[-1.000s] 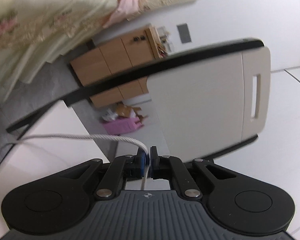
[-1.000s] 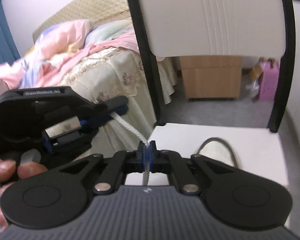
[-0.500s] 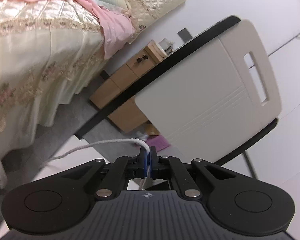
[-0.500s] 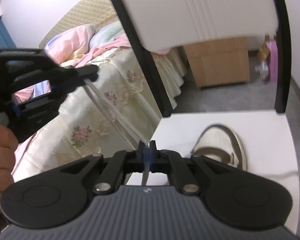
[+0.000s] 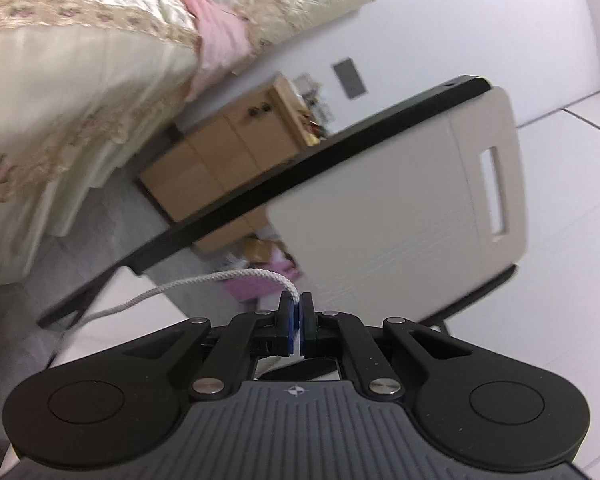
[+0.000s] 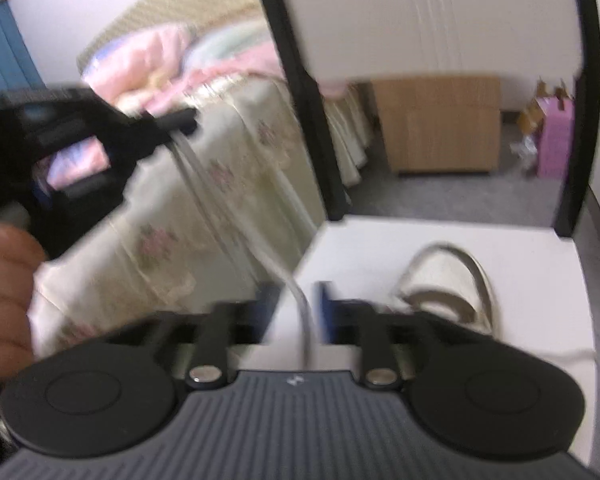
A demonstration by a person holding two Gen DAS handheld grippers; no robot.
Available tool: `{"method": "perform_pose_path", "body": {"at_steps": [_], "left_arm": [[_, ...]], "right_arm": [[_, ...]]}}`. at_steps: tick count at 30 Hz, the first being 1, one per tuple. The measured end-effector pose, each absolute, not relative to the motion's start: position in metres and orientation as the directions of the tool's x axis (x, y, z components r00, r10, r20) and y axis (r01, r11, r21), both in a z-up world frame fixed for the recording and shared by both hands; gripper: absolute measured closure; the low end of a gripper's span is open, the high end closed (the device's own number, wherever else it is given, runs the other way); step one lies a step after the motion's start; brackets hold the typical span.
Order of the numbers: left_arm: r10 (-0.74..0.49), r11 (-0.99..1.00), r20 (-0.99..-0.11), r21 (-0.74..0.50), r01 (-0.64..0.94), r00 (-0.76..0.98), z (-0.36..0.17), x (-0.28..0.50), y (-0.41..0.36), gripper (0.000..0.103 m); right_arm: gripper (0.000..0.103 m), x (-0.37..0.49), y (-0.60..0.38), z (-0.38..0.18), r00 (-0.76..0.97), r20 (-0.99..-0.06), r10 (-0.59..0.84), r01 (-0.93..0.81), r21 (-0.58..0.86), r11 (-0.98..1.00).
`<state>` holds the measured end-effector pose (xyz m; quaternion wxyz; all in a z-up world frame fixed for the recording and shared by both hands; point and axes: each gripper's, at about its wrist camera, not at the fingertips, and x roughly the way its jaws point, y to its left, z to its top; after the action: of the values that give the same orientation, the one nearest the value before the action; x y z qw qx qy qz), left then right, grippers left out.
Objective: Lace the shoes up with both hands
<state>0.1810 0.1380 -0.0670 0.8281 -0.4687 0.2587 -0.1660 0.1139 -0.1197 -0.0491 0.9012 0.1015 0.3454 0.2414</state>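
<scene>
White cord: the shoelace is running from the left gripper, whose pads are pinching it tight, away toward 9 o'clock in the left wrist view.
Right gripper: its jaws are opening, and the lace is passing loose between them, not pressed.
Shoe: it is sitting on the white seat at 1 o'clock of the right gripper, well apart from the left one.
Slip risk: with only 1 grip remaining, a jerk is likely pulling the lace out of the pads or back through an eyelet.
Snag risk: the black chair frame is standing just beside the raised lace, at 12 o'clock.
Edge: the seat's left rim is dropping off under the right gripper.
Open room: space is lying toward the bed at 10 o'clock.
</scene>
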Motion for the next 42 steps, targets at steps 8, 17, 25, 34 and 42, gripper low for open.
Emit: {"method": "perform_pose_path", "body": {"at_steps": [8, 17, 25, 34, 42], "left_arm": [[-0.474, 0.670, -0.368, -0.740, 0.057, 0.800, -0.052, 0.185, 0.129, 0.101], [-0.508, 0.627, -0.372, -0.779, 0.037, 0.777, -0.065, 0.188, 0.130, 0.100], [-0.417, 0.563, -0.272, -0.827, 0.012, 0.867, -0.057, 0.177, 0.159, 0.101], [-0.331, 0.499, -0.155, -0.866, 0.033, 0.931, -0.047, 0.163, 0.177, 0.101], [-0.340, 0.644, -0.247, -0.764, 0.034, 0.907, -0.038, 0.169, 0.153, 0.101]], "right_arm": [[0.046, 0.114, -0.077, -0.024, 0.726, -0.460, 0.511, -0.489, 0.178, 0.854], [0.099, 0.128, -0.071, -0.035, 0.721, -0.447, 0.530, -0.451, 0.278, 0.848], [0.100, 0.116, -0.066, -0.041, 0.641, -0.517, 0.568, -0.487, 0.298, 0.821], [0.099, 0.100, -0.057, -0.073, 0.547, -0.670, 0.503, -0.520, 0.199, 0.831], [0.054, 0.109, -0.066, -0.063, 0.600, -0.589, 0.542, -0.501, 0.252, 0.828]]}}
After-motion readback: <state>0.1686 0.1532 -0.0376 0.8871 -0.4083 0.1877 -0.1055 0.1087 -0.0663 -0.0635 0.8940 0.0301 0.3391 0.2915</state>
